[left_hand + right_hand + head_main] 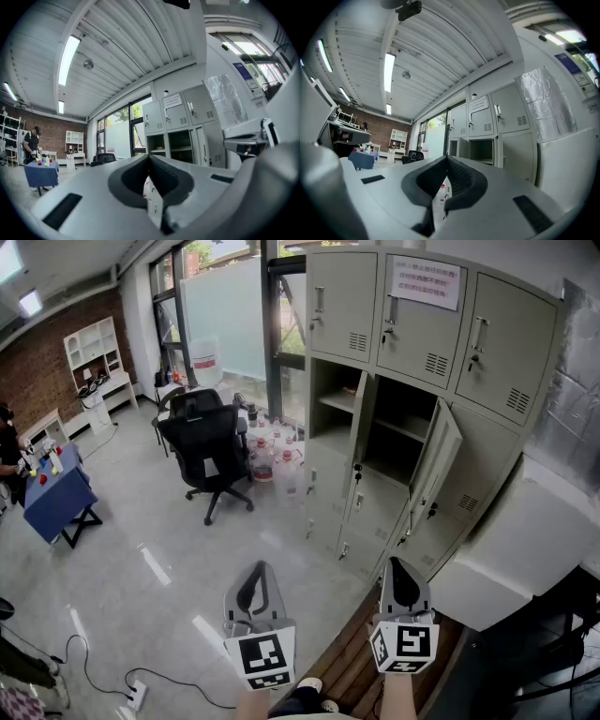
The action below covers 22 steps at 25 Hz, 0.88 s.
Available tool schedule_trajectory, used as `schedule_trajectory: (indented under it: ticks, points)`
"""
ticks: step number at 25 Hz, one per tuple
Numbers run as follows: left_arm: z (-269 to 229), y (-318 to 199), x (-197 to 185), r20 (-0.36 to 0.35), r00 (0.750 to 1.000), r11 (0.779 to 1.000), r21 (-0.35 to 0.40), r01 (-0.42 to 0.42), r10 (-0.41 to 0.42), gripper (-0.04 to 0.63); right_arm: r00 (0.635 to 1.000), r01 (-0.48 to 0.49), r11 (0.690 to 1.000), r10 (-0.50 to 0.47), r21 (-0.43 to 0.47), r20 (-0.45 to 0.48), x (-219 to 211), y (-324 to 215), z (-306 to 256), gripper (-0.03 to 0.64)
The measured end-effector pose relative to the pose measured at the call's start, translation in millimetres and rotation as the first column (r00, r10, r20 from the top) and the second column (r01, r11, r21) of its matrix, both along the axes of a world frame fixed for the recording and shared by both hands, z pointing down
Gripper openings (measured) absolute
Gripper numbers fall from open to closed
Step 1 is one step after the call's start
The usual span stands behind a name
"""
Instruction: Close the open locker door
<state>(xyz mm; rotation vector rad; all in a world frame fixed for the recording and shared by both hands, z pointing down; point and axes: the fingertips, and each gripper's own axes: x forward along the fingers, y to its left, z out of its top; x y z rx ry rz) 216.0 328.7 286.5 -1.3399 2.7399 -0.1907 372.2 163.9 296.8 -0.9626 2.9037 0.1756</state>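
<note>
A grey locker bank (412, 343) stands ahead of me, at the upper right of the head view. Two middle-row doors hang open: one narrow door (357, 432) seen edge-on and a wider door (437, 465) swung out toward me, with dark compartments behind them. My left gripper (261, 570) and right gripper (395, 564) are held low in front, well short of the lockers, both shut with nothing between the jaws. The lockers (180, 124) appear far off past the closed left gripper (149, 157). The right gripper (446, 159) also points at the lockers (487, 126).
A black office chair (208, 444) and several water bottles (277, 457) stand left of the lockers. A white cabinet (520, 554) juts out at the right. A blue table (54, 495) and a person are at far left. A power strip (137, 697) lies on the floor.
</note>
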Motion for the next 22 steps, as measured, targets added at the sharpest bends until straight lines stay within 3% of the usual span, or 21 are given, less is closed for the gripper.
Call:
schedule_trajectory:
  ticks: [16, 22]
  points:
    - [2, -9, -8, -0.004, 1.000, 1.000, -0.003, -0.006, 0.006, 0.002, 0.999, 0.014, 0.999, -0.013, -0.035, 0.034, -7, -8, 2, 0.020]
    - [3, -17, -16, -0.008, 1.000, 1.000, 0.001, -0.012, 0.012, 0.002, 1.000, 0.010, 1.000, -0.010, 0.007, 0.005, -17, -13, 2, 0.021]
